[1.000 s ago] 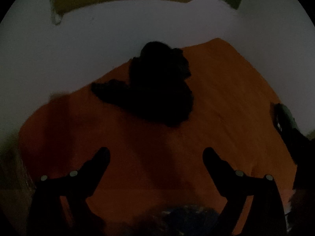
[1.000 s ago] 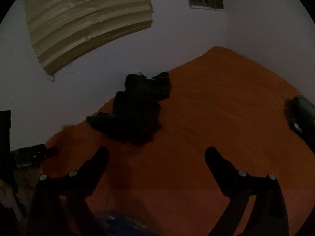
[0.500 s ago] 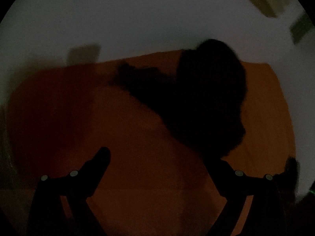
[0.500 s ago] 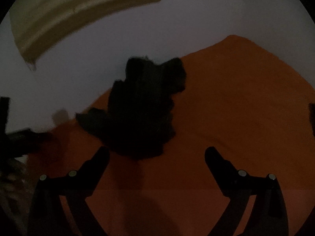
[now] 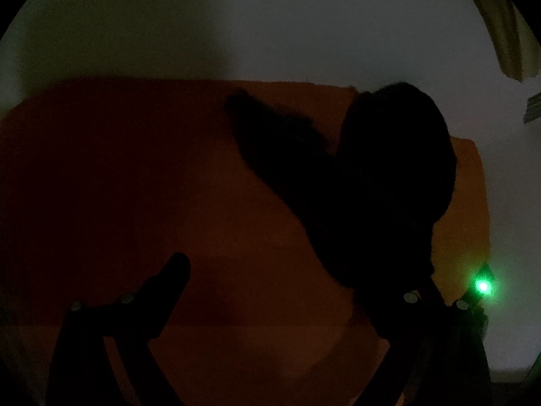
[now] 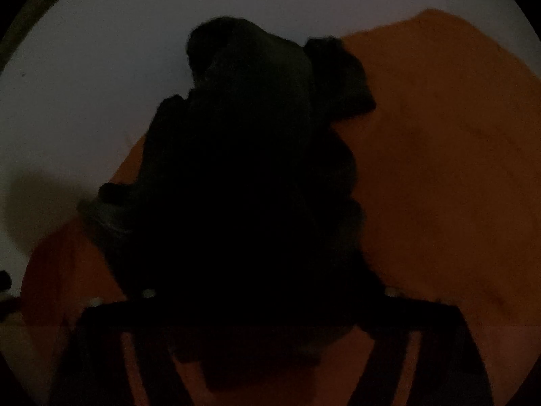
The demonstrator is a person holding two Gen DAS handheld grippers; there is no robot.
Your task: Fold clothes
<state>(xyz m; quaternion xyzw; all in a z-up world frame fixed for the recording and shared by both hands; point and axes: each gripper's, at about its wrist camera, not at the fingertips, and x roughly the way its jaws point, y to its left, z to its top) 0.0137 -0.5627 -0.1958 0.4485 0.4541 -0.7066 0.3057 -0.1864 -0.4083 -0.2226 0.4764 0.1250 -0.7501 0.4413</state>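
A: Scene is very dim. A crumpled dark garment (image 5: 378, 182) lies in a heap on an orange cloth (image 5: 169, 182) spread over a pale surface; I cannot tell whether that is a bench or the floor. In the left wrist view the heap sits right of centre, with one long flap reaching up and left.

B: State of the left gripper (image 5: 294, 277)?

A: Its fingers (image 5: 172, 274) stand wide apart. The left one is over bare orange cloth. The right one is lost against the lower edge of the garment, so whether it touches the fabric I cannot tell. Nothing is clamped.

B: And the right gripper (image 6: 267, 304)?

A: Its jaws have just been closing. In the right wrist view the garment (image 6: 250, 176) fills the middle of the frame and runs down between the fingers, whose tips are swallowed in the black mass. Whether the pads press on the fabric I cannot tell.

B: Anything else?

A: A green light (image 5: 483, 286) glows at the right edge of the left wrist view, beside the cloth's edge.
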